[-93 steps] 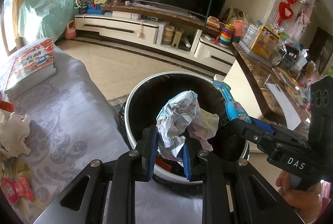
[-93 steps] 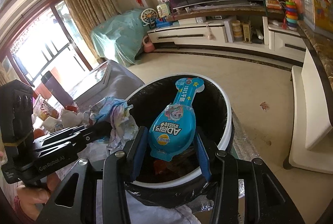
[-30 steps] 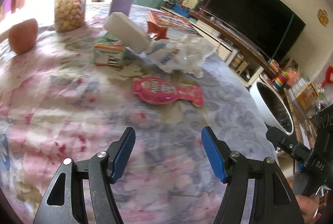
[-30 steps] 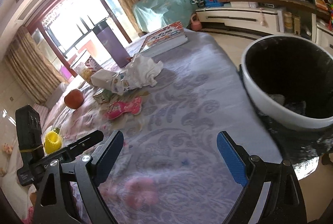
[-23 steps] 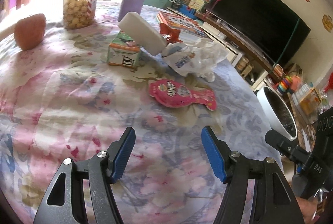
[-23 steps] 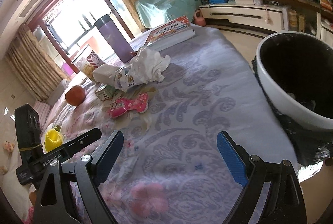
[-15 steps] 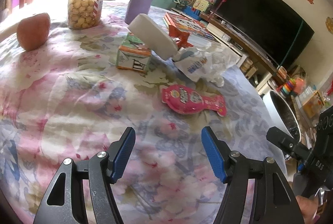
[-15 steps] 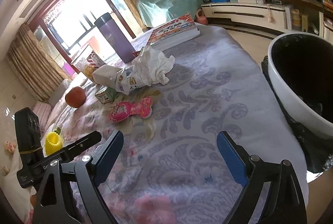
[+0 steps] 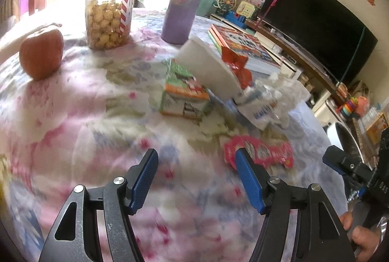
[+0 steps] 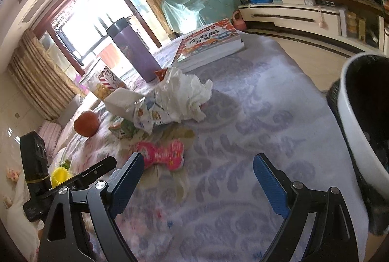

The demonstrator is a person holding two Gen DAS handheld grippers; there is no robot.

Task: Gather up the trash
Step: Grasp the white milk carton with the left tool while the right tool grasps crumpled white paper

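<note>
Two claws: both empty, hovering over the flowery bench [image 9: 73, 116]
Left claw [image 9: 195, 179]: jaws apart, nothing in them, bottom centre of its frame
Right claw [image 10: 197, 179]: spread wide, nothing in them either
Pink wrapper [image 9: 257, 155]: flat on the cloth, just past the left claw's right finger; left of centre in the right view
Crumpled paper [image 10: 180, 99]: mid-frame, beside a white cup [image 9: 209, 69] and small carton [image 9: 184, 94]
Trash bin [image 10: 362, 130]: right edge, black liner
Apple [image 9: 40, 52]: upper left
</note>
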